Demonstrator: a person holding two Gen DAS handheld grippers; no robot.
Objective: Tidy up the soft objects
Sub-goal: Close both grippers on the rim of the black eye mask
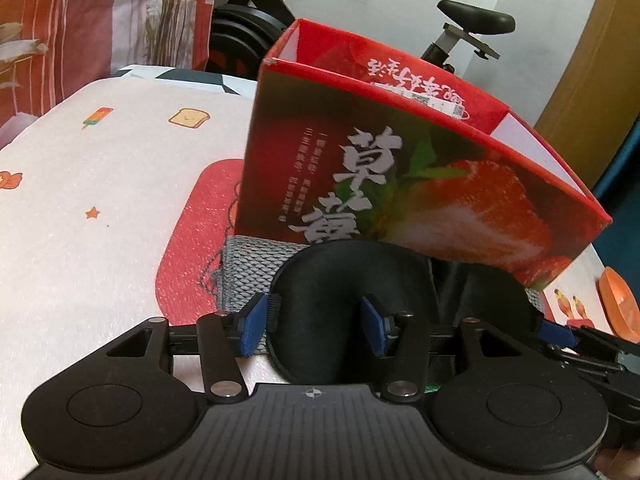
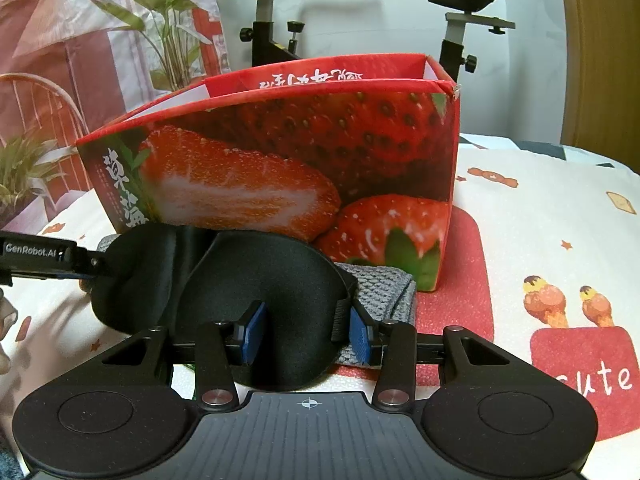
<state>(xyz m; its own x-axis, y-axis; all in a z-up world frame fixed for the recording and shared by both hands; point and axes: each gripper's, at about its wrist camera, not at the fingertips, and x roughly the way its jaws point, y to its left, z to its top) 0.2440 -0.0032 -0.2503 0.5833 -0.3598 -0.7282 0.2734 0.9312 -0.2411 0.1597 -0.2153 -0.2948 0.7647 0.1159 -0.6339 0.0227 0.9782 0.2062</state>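
Red strawberry box [image 1: 400,184] stands just behind the black eye mask [image 1: 316,320].

Black exercise bike [image 2: 280,28] against white wall [image 2: 400,8], beside plant-printed red curtain [image 2: 100,40].

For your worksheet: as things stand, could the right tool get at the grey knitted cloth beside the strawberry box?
Probably not cleanly. The right tool has its fingers either side of one cup of the black eye mask, which lies over the grey cloth; only the cloth's right end shows.
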